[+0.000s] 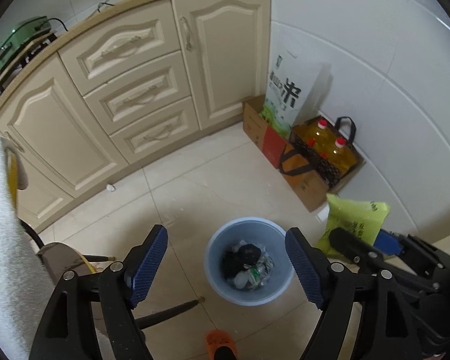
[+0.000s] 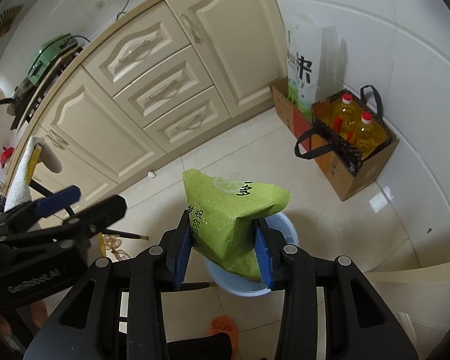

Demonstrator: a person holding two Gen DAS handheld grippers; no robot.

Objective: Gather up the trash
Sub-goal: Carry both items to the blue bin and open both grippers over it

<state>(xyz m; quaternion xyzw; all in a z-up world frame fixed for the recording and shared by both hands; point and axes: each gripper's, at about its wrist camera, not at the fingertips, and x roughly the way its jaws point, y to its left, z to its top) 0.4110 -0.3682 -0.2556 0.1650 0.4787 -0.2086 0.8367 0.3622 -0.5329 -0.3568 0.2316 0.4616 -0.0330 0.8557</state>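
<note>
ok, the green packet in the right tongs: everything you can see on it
The green packet is a lime-green crinkly pouch that looks like foil or plastic, with crimped serrated end seals, black Chinese print and a pale citrus-slice graphic. It looks puffed rather than flattened. It is tilted, top seal up and away, clamped at its lower sides between the blue pads of the right tongs, above the blue bin. Nothing else touches it.

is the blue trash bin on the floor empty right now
No, the blue bin already holds crumpled wrappers and dark scraps at its bottom.
</note>
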